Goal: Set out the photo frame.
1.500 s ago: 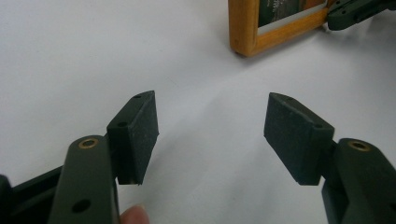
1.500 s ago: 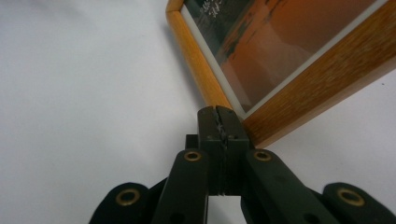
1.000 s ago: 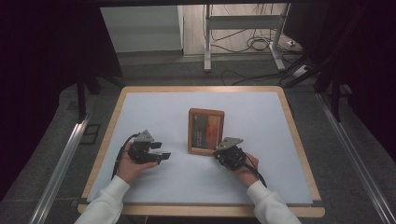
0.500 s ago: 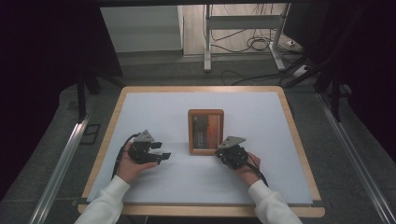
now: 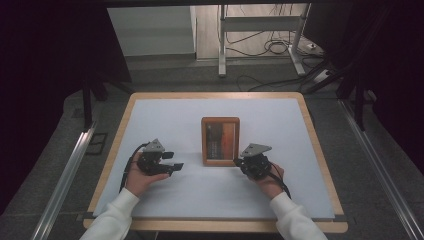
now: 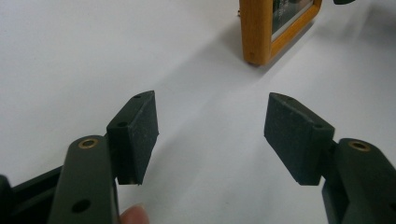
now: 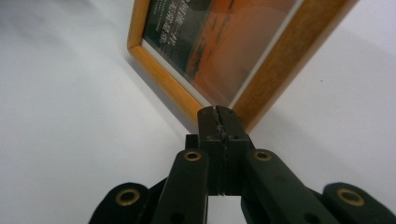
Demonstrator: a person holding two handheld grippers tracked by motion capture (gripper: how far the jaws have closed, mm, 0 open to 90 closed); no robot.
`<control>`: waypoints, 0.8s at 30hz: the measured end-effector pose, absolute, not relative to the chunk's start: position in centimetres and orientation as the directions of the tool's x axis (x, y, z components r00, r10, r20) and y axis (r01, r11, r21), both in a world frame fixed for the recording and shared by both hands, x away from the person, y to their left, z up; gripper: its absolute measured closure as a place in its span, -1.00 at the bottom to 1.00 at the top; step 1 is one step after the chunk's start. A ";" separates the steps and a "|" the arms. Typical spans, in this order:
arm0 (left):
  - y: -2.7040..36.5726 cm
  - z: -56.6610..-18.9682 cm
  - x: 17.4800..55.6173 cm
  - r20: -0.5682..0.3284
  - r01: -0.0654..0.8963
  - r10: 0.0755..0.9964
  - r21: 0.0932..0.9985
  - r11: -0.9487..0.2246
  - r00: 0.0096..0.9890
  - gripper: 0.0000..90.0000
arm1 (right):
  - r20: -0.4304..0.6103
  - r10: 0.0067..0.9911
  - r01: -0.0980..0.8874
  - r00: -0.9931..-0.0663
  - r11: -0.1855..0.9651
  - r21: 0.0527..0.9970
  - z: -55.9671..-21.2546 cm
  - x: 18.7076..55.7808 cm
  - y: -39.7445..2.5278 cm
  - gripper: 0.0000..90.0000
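Observation:
A wooden picture frame (image 5: 220,141) with an orange and dark picture lies flat in the middle of the white tabletop (image 5: 165,120). My right gripper (image 5: 236,161) is shut with nothing between its jaws. In the right gripper view its closed tips (image 7: 218,112) sit at the near corner of the picture frame (image 7: 215,42); I cannot tell whether they touch it. My left gripper (image 5: 174,160) rests on the table left of the frame, open and empty. In the left gripper view its jaws (image 6: 212,130) stand wide apart, with the picture frame (image 6: 257,32) farther off at the upper right.
A light wooden border (image 5: 320,150) rims the table. Metal rails (image 5: 65,170) run along the floor on both sides. A metal stand (image 5: 260,25) and cables (image 5: 280,47) lie beyond the far edge.
The picture frame has turned from slightly askew to square with the table. My right gripper has shifted a little at the frame's near right corner. The left gripper has stayed put.

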State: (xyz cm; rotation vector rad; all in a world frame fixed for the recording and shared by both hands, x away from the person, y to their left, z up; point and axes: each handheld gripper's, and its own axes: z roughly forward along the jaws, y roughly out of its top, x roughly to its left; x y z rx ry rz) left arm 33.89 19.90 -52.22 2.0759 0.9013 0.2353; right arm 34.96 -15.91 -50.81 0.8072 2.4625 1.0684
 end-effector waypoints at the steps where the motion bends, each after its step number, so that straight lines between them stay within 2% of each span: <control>1: 20.0 -52.2 33.8 -0.142 0.515 0.673 0.761 -0.395 0.725 -0.24 | -0.081 0.620 0.364 -0.781 0.556 0.747 -50.8 34.9 -16.1 0.99; 8: 20.3 -52.1 33.3 -0.146 0.517 0.682 0.767 -0.380 0.717 -0.24 | -0.066 0.637 0.374 -0.768 0.530 0.761 -50.1 33.9 -18.2 0.97; 11: 20.4 -52.0 33.1 -0.141 0.515 0.684 0.769 -0.380 0.716 -0.24 | -0.051 0.649 0.384 -0.759 0.509 0.770 -49.8 33.3 -19.7 0.88; 13: 20.3 -52.0 33.1 -0.139 0.514 0.684 0.768 -0.382 0.716 -0.24 | -0.035 0.663 0.395 -0.748 0.487 0.779 -49.6 32.9 -20.9 0.71; 16: 20.3 -52.0 33.0 -0.139 0.514 0.686 0.769 -0.380 0.715 -0.24 | -0.016 0.700 0.421 -0.714 0.447 0.789 -49.7 32.2 -22.6 0.22; 18: 20.3 -52.0 33.0 -0.138 0.514 0.686 0.769 -0.381 0.714 -0.25 | -0.006 0.717 0.434 -0.697 0.428 0.793 -50.0 31.7 -23.8 0.04; 20: 20.3 -52.0 33.0 -0.137 0.514 0.688 0.770 -0.379 0.713 -0.25 | 0.003 0.735 0.450 -0.678 0.412 0.793 -50.3 31.2 -25.0 -0.07; 24: 20.2 -52.0 32.9 -0.134 0.512 0.690 0.771 -0.378 0.711 -0.26 | 0.022 0.761 0.475 -0.648 0.382 0.793 -50.9 30.3 -27.2 -0.16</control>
